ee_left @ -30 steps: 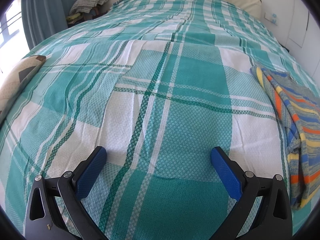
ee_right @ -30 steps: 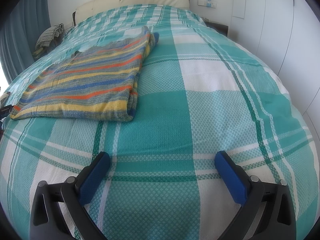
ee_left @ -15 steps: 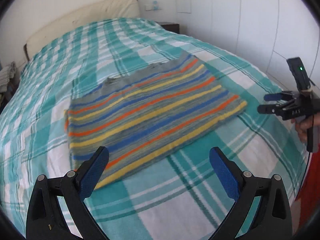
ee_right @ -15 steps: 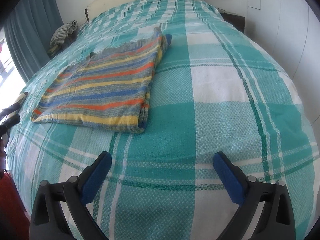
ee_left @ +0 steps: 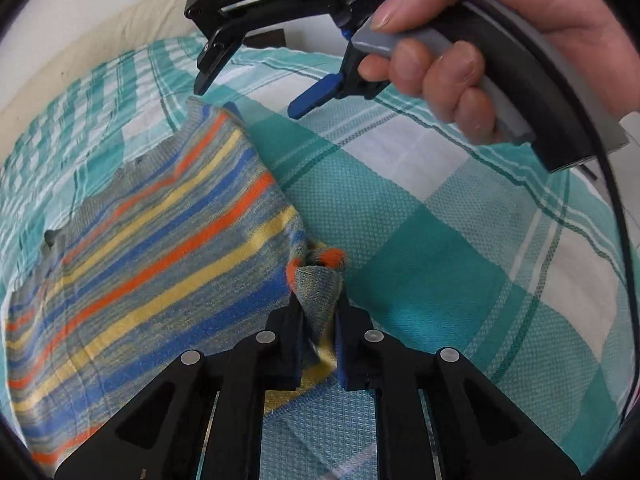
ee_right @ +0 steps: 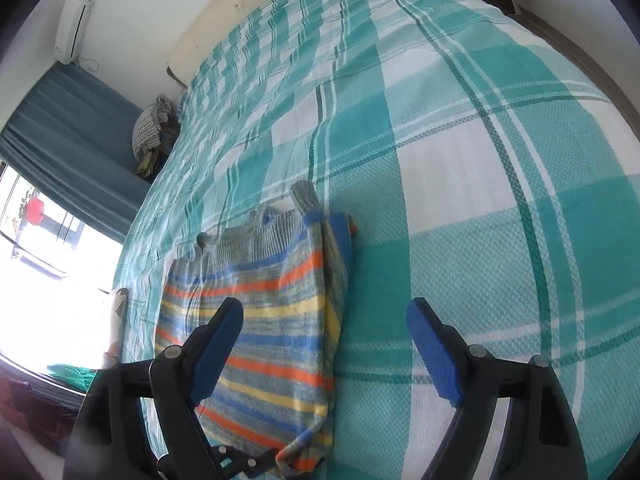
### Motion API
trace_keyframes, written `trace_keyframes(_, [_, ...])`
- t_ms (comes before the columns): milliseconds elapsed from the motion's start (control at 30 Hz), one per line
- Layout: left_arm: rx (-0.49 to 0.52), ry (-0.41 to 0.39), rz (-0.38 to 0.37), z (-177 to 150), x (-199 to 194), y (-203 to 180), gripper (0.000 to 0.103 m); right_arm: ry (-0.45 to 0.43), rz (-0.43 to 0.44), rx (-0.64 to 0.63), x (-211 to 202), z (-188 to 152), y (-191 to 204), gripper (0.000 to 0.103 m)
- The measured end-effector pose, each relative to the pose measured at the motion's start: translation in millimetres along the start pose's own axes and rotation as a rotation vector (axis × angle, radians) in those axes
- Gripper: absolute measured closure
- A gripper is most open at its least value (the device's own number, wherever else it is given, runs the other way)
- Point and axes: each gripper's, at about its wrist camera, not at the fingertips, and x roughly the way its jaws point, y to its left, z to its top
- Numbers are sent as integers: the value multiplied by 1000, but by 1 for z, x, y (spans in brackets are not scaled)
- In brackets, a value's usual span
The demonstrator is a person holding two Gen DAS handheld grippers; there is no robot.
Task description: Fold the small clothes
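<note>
A bed (ee_right: 460,128) under a teal-and-white checked cover, with a blue curtain (ee_right: 68,128), a bright window (ee_right: 40,264) and a wall air conditioner (ee_right: 74,24) in the room. One striped sweater (ee_left: 152,248) lies folded on the cover. Half a second ago both claws were spread above the bed; now the left claw (ee_left: 318,316) is clamped on the sweater's corner, while the right claw (ee_right: 324,344), one of two, remains spread, over the sweater's edge.
</note>
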Motion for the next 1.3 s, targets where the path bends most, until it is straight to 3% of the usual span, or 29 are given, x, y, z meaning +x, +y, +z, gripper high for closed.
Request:
trace_keyframes(67, [-92,-17,-54,1,-7,16,94,32,32,68,32,13,-5,29])
trace_keyframes(100, [-140,-36,-76,0,-14,26,94,43,38,97,47,16,-5,51])
trace_keyframes(133, [-184,-58,-87,-2,-24,37,94,41,17,110,57,19,-3,89])
trace_keyframes(167, [-229,-81,-94,-4,-36,49,94,22,-30,108,62,21,4,93])
trace_keyframes(300, [-474,-179,-128,-29,-94,121,94,-33,6,-7,57,30,70,93])
trace_keyframes(400, [-607,-212,-98,-61,-128,169,94,-17,69,-111,66,30,141,93])
trace_keyframes(533, [-746,-196,-26,-108,-141,217,94,62,122,-217,116,19,228,93])
trace_keyframes(667, [-834,-153,32,-142,-132,246,94,133,81,-290,183,-12,281,93])
trace_keyframes(700, [-848,-123,42,-151,-129,251,93,141,64,-305,199,-20,288,92])
trace_keyframes(767, [-878,-77,63,-165,-124,257,85,176,108,-307,227,-34,296,78])
trace_keyframes(800, [-891,-74,61,-171,-126,257,80,213,165,-284,237,-40,296,59])
trace_keyframes(833, [-901,-79,65,-176,-132,257,77,223,211,-256,240,-45,294,52])
trace_keyframes(900, [-891,-91,102,-181,-148,252,47,173,271,-234,225,-51,291,52])
trace_keyframes(967, [-875,-139,115,-183,-167,250,36,108,281,-246,196,-51,284,52])
trace_keyframes(1067, [-821,-163,102,-170,-172,252,31,13,119,-368,143,-60,273,52])
trace_keyframes(1133, [-769,-136,112,-156,-161,250,30,-31,-7,-497,111,-77,265,52])
trace_keyframes(1167, [-744,-106,129,-152,-153,249,30,-40,-42,-543,97,-90,260,54])
trace_keyframes(1200, [-728,-58,166,-149,-138,252,41,-43,-53,-575,87,-104,254,60])
trace_keyframes(1233, [-730,-5,201,-150,-126,255,61,-36,-49,-597,80,-119,250,64])
trace_keyframes(1267, [-754,37,196,-156,-114,262,91,-17,-48,-619,79,-134,245,66])
trace_keyframes(1300, [-796,42,178,-166,-110,265,90,11,-50,-641,81,-149,239,67])
